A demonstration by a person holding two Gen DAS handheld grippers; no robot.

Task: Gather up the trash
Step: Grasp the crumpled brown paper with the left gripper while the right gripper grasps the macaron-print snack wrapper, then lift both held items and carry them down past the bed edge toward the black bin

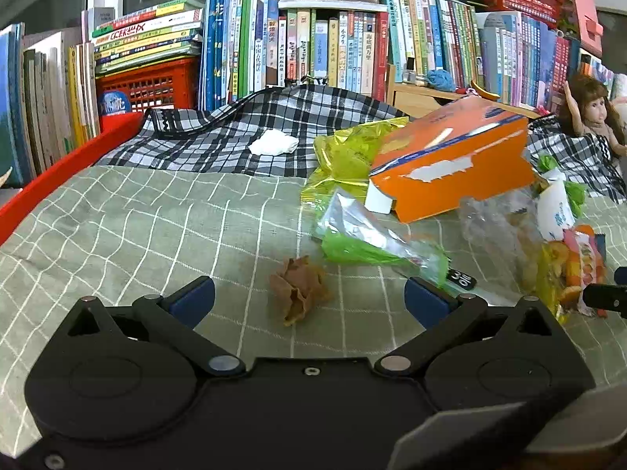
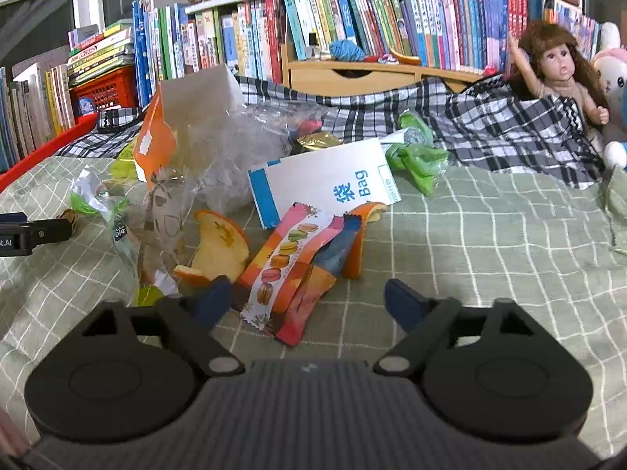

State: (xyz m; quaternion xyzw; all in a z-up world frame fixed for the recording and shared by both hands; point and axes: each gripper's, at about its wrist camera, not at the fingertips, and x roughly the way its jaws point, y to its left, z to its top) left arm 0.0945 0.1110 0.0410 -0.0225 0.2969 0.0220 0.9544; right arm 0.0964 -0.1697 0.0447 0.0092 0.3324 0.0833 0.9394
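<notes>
Two handheld black grippers, blue finger pads.
Left gripper (image 1: 309, 295): smooth matte black body, two round domed housings, crossed linkage arms with silver pivot pins, small centre screw, triangular cutouts at outer corners. Right gripper (image 2: 307, 299): same build, but ribbed grey-black centre plate; blue fingers (image 2: 403, 303).

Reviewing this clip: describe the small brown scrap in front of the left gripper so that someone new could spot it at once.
Start at the green checked bedspread below the wall of books. On it, left of the trash pile led by the orange box, lies the crumpled brown scrap, just ahead of the open left gripper. It is the only dull brown, matte piece and lies alone; its neighbours are shiny wrappers.
</notes>
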